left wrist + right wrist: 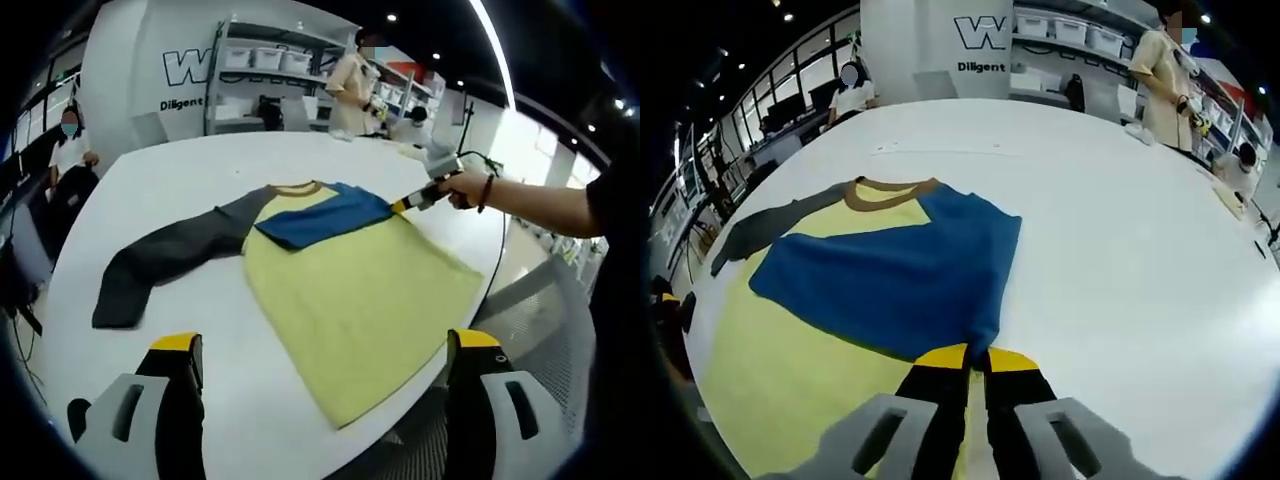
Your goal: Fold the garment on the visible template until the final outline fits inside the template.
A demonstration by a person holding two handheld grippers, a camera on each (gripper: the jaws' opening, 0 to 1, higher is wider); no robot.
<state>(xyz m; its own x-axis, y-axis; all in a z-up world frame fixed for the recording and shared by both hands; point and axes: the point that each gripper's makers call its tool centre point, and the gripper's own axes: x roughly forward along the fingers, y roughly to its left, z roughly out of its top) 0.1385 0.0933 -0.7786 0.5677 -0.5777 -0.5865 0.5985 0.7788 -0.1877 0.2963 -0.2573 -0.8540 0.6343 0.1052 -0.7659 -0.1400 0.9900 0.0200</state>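
A yellow shirt (350, 290) with a brown collar (297, 187) lies flat on the white table (200, 170). Its dark grey sleeve (160, 260) stretches out to the left. The blue sleeve (900, 275) is folded across the chest. My right gripper (977, 356) is shut on the blue sleeve's edge; in the left gripper view it (415, 198) sits at the shirt's right shoulder, held by a hand. My left gripper (325, 345) hovers open above the near hem, its jaws wide apart and holding nothing.
The table's near edge (400, 425) runs just below the hem, with a mesh chair (545, 310) beyond it. A person (350, 90) stands at the far side by shelves of bins (270, 60); another (68, 150) sits at the left.
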